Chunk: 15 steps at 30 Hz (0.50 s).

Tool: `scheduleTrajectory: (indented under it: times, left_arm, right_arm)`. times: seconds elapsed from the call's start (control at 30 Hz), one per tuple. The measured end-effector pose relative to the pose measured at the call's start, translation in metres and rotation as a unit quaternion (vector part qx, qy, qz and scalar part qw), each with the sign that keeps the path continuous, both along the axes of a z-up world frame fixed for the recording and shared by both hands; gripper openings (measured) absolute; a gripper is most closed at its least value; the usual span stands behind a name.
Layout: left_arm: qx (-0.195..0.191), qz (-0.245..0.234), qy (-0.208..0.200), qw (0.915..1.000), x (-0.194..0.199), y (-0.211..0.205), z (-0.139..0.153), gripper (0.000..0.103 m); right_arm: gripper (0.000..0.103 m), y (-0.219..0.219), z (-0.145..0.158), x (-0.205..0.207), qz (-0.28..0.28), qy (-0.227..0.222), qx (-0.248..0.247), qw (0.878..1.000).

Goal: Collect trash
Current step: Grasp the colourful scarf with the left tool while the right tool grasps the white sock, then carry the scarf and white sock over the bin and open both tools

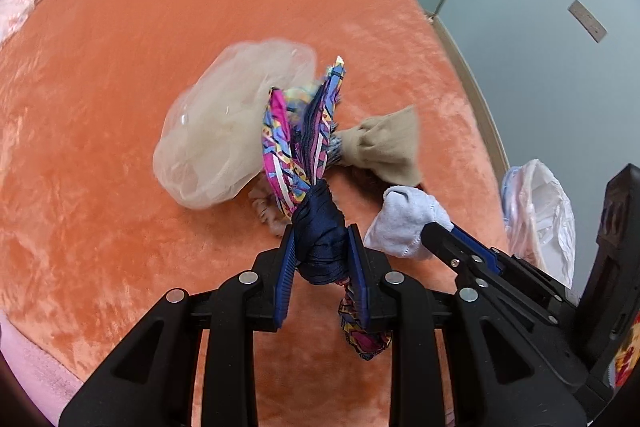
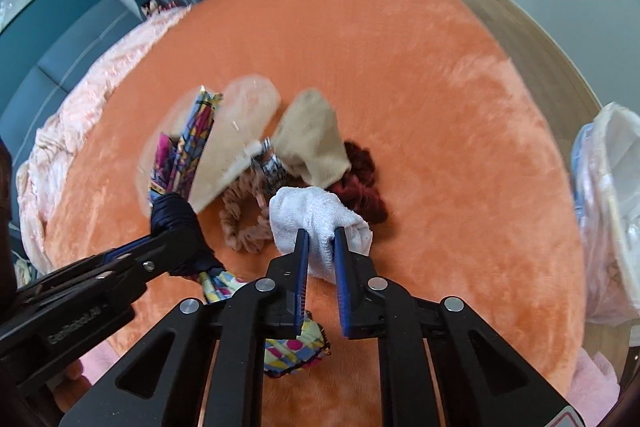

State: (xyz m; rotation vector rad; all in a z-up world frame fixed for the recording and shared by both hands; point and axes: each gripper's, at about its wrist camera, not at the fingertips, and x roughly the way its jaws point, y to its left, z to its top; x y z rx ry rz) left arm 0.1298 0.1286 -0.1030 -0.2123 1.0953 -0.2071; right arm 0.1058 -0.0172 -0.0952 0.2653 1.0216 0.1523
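- Left tongs (image 1: pixel 322 247) point steeply down, jaws clamped on a knotted multicoloured cloth (image 1: pixel 318 227).
- Right tongs (image 2: pixel 322 239), just beside them, angle down, pinching a white rag (image 2: pixel 316 215).

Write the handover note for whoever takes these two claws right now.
Left claw: shut on the navy knot of a patterned cloth, lifted off the orange bed.
Right claw: shut on a white cloth.
On the bed: clear bag, tan cloth, beige scrunchie, red scrunchie.
Lined bin: off the bed's right edge.
Done: two items gripped. Whether anything is binned cannot be seen.
Left: bin both, then probably the rest.
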Motion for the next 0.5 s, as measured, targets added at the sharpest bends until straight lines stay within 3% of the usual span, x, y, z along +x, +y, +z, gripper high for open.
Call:
scheduleTrajectory:
  times: [0.3, 0.5]
  left_arm:
    - [-0.007, -0.050, -0.066, 0.9966, -0.012, -0.047, 0.066, 0.024]
    - [-0.015, -0.097, -0.116, 0.9883, -0.020, -0.100, 0.114, 0.024]
  right_arm:
    - [0.012, -0.057, 0.081, -0.035, -0.057, -0.090, 0.014, 0.994]
    - [0.012, -0.108, 0.130, -0.060, -0.105, -0.143, 0.000, 0.984]
